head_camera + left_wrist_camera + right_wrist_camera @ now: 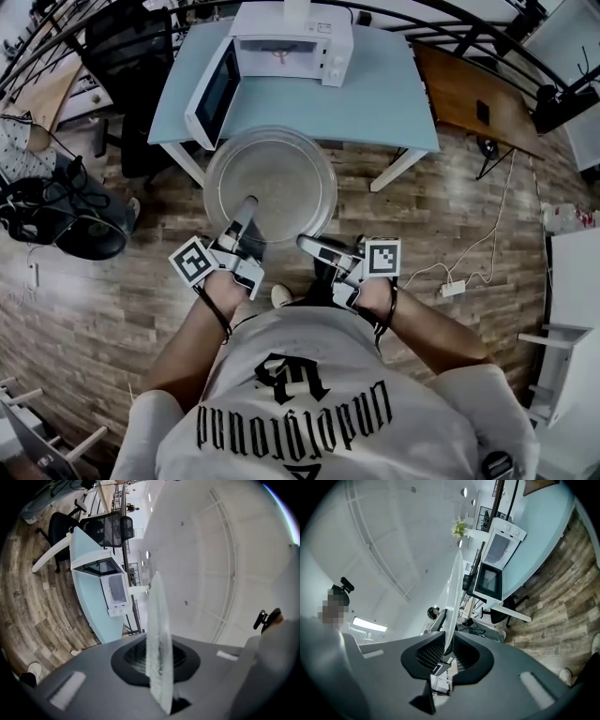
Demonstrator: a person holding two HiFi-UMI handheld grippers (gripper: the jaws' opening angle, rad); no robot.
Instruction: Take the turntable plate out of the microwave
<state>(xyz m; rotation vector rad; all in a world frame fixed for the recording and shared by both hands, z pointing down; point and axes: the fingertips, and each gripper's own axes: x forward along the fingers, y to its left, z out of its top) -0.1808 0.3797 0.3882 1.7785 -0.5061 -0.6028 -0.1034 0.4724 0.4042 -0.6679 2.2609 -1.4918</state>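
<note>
Table (394, 103) in pale blue fills the top of the head view, and the white microwave (291, 42) stands on it with its door (214, 92) swung wide open. The glass plate (272, 178) is already out of the oven: it hangs in the air in front of the table, over the wooden floor (112, 281), roughly level, with its far rim overlapping the table edge in the picture.

The left gripper (247, 208) is clamped on the near rim; its own view shows the glass edge-on, pinched between the ribbed pads. The right gripper (306, 245) grips the same rim just beside it, its jaws likewise closed on the thin edge.

By my reading the removal itself is done; what remains is to set the plate down somewhere, and no landing spot is obvious.

Inside the oven something small shows on the cavity floor, too tiny to identify. The plate is clear, so its far edge blends into the table. The person's forearms are partly cut off by the shirt.
</note>
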